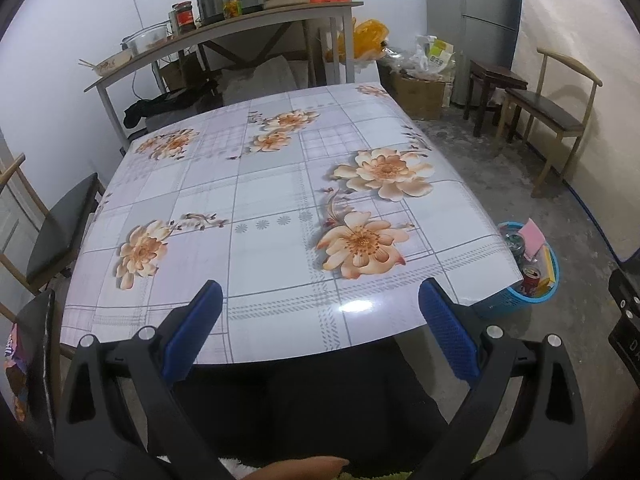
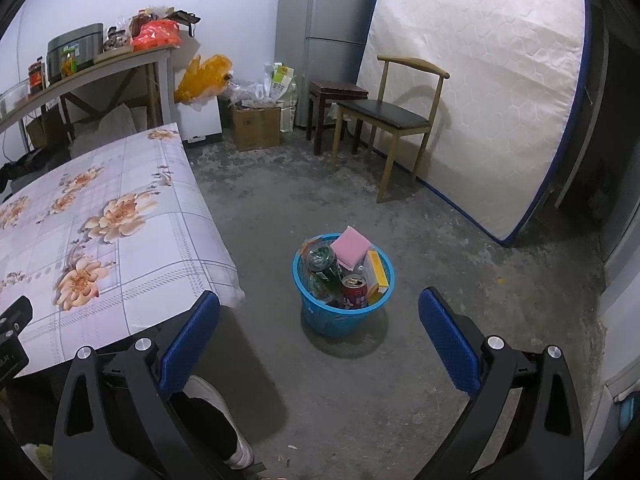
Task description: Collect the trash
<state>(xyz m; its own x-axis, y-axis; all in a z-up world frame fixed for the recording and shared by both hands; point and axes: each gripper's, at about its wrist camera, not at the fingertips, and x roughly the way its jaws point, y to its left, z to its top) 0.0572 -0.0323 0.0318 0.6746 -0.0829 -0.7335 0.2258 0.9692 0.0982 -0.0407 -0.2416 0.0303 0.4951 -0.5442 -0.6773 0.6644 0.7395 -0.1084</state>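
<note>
The blue plastic basket [image 2: 343,280] on the floor beside the table [image 2: 120,216] holds the trash: a red can [image 2: 354,290], a pink packet [image 2: 350,246], a bottle; judged light, with a flexible rim you could grip. Your right tool [image 2: 319,316] hangs above and short of it, jaws wide and empty. Left tool [image 1: 320,304] is equally wide over the table's near edge, with the basket to its right.

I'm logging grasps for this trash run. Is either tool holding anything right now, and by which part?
Nothing is held. The left tool is open over the table; the right tool is open above the floor, facing the blue basket.
</note>
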